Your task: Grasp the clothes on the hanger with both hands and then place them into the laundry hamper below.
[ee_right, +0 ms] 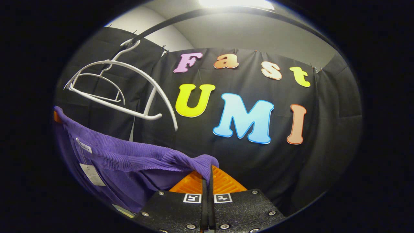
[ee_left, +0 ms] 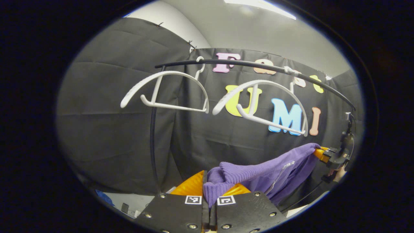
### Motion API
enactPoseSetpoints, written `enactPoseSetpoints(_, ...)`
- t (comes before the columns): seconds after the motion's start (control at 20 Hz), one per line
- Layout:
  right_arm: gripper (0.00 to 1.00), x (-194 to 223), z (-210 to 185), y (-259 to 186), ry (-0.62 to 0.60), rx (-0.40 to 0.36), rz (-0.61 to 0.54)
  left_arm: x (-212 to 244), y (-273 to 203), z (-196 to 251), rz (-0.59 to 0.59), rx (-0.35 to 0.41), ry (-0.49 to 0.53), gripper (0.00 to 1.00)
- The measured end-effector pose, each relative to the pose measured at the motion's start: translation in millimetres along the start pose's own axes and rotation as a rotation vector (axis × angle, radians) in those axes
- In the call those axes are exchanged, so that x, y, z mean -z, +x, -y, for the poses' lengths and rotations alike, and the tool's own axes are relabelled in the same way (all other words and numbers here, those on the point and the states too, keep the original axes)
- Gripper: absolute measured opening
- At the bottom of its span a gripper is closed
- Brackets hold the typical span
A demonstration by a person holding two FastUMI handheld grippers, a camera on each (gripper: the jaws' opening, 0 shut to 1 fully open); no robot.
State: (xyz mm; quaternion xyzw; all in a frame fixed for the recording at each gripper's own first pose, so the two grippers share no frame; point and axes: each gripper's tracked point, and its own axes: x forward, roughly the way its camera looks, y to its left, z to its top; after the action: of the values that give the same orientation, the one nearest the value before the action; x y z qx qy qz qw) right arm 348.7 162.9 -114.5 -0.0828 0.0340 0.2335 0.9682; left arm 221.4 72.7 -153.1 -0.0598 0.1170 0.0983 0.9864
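- The purple knitted garment point(ee_left: 258, 171) is off the hangers and stretched between the two grippers, sagging a little in the middle; a label and a paper tag hang from its inner side in the right gripper view.
- The two white hangers point(ee_left: 168, 94) hang bare on the black rail point(ee_left: 252, 64), above and behind the garment, so the step in hand is, by my judgement, the carry down to the laundry hamper.
- To do it well, lower both ends together and level, so the cloth stays taut enough not to swing back and catch a hanger arm or the rail's upright post point(ee_left: 152, 142).
- Bring the two ends toward each other as they go down, so the hanging middle gathers and enters the hamper first rather than draping over its rim.
- Let go only once the bulk of the cloth is inside; releasing one end early would leave the weight dragging on the other.
- The left gripper point(ee_left: 209, 191) is clenched on a bunched fold of the garment's ribbed edge; the cloth spills out over and between its fingers, which are all but closed.
- The right gripper point(ee_right: 207, 181) is likewise clamped, fingers almost meeting, on the garment's other end, which folds over its tips.
- In the left gripper view that same right gripper shows far off at the cloth's end, with a hand point(ee_left: 339, 174) holding it.
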Motion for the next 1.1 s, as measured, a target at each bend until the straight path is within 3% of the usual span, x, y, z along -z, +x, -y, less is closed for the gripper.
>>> enactPoseSetpoints(0.3,0.0,-8,4,-61,0.025,0.103,-0.056,1,-23,3,-0.033,0.123,0.023,0.02)
enactPoseSetpoints(0.4,0.0,-9,-2,-88,0.053,0.136,-0.081,4,-35,-7,-0.04,0.144,-0.012,0.02)
enactPoseSetpoints(0.5,0.0,-5,-12,-124,0.071,0.175,-0.123,17,-58,-19,-0.056,0.173,-0.022,0.02)
enactPoseSetpoints(0.55,0.0,-3,-19,-145,0.081,0.195,-0.14,24,-70,-25,-0.076,0.192,-0.01,0.07)
enactPoseSetpoints(0.6,0.0,-1,-26,-163,0.091,0.213,-0.16,33,-81,-32,-0.097,0.211,-0.002,0.02)
enactPoseSetpoints(0.75,0.0,14,-44,-204,0.138,0.272,-0.234,52,-97,-39,-0.148,0.277,0.005,0.02)
enactPoseSetpoints(0.8,0.0,16,-48,-213,0.154,0.286,-0.248,62,-96,-43,-0.163,0.291,0.011,0.07)
enactPoseSetpoints(0.85,0.0,19,-55,-221,0.167,0.29,-0.26,69,-95,-46,-0.181,0.297,0.018,0.02)
enactPoseSetpoints(1.1,0.0,47,-84,-268,0.215,0.275,-0.322,98,-120,-45,-0.243,0.301,0.017,0.03)
